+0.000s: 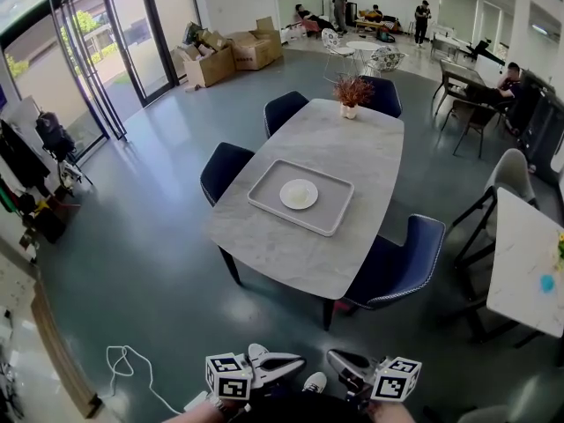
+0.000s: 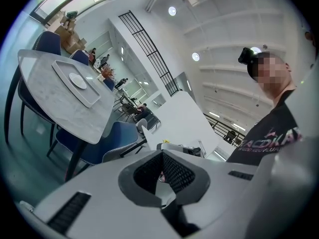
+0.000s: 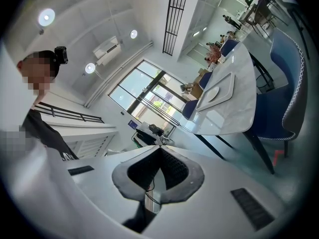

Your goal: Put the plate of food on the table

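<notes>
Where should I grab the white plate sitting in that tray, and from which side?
Probably pinch the plate by its near rim, one jaw over, one under. It lies flat in the middle of the tray, so come down over the tray's raised wall from the table end nearest you, which has no chair.

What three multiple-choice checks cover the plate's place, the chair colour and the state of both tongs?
1. The plate lies: A on the floor; B in the tray on the table; C on a box.
2. The chairs at that table are: A red; B white; C dark blue.
3. The left tongs and right tongs are: A shut, empty; B wide open; C holding the plate.
Key: B, it sits mid-tray; C, blue seats ring the table; A, tips meet on nothing.
</notes>
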The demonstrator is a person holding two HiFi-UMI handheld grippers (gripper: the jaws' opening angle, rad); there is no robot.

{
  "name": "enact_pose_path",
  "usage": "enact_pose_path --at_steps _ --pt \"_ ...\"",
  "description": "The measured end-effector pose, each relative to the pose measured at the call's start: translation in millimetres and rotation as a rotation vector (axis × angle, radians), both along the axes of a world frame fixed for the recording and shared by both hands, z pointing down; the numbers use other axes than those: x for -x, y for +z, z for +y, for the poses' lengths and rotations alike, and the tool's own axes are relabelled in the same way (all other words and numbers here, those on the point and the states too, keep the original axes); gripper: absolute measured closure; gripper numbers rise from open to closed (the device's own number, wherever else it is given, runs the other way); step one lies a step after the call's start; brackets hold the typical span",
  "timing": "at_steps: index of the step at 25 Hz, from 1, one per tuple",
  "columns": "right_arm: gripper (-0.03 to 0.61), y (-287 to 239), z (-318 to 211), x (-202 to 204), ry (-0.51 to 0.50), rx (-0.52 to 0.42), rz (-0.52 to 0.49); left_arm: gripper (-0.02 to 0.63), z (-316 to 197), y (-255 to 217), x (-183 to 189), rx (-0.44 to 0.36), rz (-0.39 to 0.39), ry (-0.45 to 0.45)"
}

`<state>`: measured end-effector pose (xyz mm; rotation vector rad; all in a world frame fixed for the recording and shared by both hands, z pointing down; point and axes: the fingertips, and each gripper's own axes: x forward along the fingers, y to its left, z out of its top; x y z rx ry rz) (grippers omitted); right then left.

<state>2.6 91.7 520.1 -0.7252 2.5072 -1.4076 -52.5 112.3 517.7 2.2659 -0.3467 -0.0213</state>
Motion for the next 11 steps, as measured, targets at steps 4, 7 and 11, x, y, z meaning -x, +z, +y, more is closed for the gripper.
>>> enact_pose_path --at_steps 4,7,11 --pt "0.568 3.1 2.8 -1.3 -0.001 0.016 -0.019 0.607 1.7 1.3 -2.8 0.016 0.0 -0.01" --pt "0.568 3.2 1.7 -4.1 0.004 0.008 0.0 0.607 2.3 3.4 -4.5 0.014 0.004 0.002" --pt "0.568 3.4 -0.3 -3.5 0.007 0.017 -0.002 0.607 -1.0 0.1 -5.7 0.018 0.002 0.005"
